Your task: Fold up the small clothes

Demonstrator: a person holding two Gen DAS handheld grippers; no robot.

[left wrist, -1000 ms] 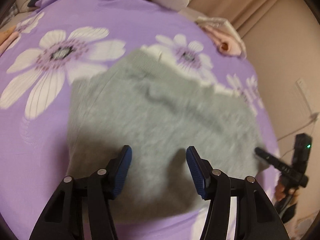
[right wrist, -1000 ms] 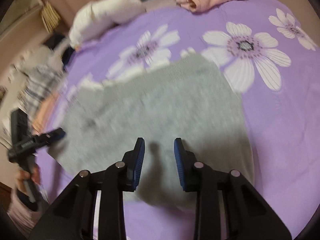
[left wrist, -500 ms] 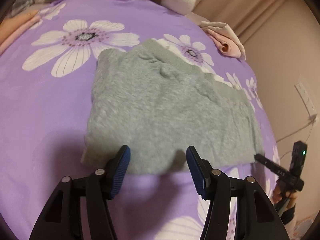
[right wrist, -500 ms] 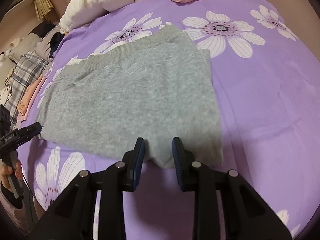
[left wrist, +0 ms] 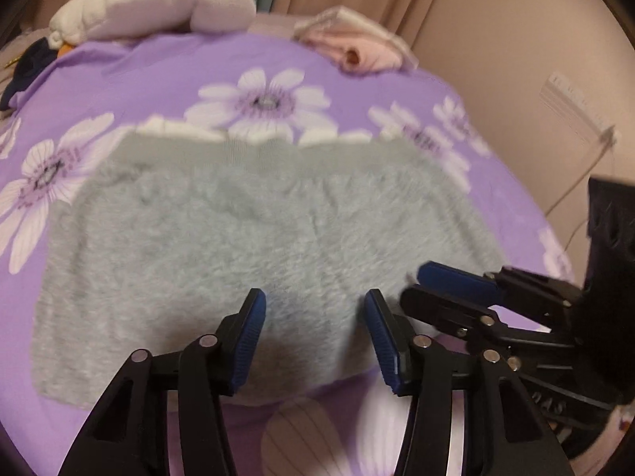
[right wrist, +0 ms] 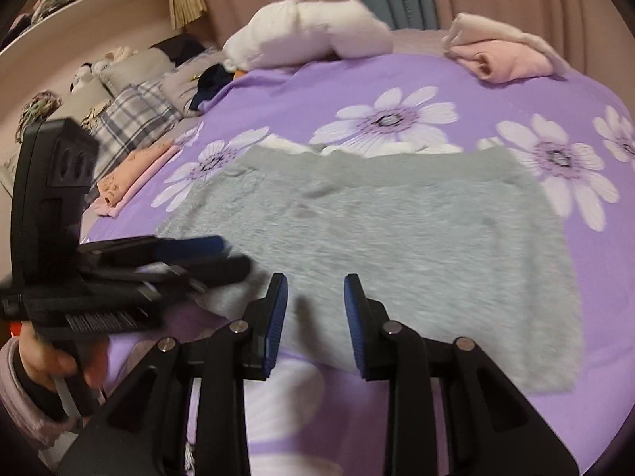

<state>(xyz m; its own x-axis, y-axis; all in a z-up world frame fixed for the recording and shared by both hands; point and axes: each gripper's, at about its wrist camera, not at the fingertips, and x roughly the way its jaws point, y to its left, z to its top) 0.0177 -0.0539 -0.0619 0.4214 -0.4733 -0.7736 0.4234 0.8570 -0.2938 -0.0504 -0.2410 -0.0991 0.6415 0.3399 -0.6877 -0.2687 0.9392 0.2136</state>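
A grey fuzzy garment (left wrist: 258, 230) (right wrist: 397, 238) lies flat on the purple flowered bedspread (left wrist: 190, 71) (right wrist: 341, 83), with its ribbed waistband at the far side. My left gripper (left wrist: 313, 295) (right wrist: 218, 254) hovers over the near hem. Its jaws are closing, the hem shows in the gap, and the pads do not press on it. Close beside it, my right gripper (right wrist: 315, 277) (left wrist: 420, 283) hangs over the same hem. Its jaws are narrow and closing, with no fabric pinched between them.
A white plush bundle (left wrist: 158, 0) (right wrist: 309, 31) and folded pink clothes (left wrist: 357, 47) (right wrist: 504, 55) sit at the bed's far edge. Plaid and pink garments (right wrist: 131, 131) lie along the left side. A wall with a socket and cable (left wrist: 575, 99) stands to the right.
Both grippers have slid along the near hem toward each other and now sit side by side at its middle. Both have rolled, and the left jaws have narrowed.
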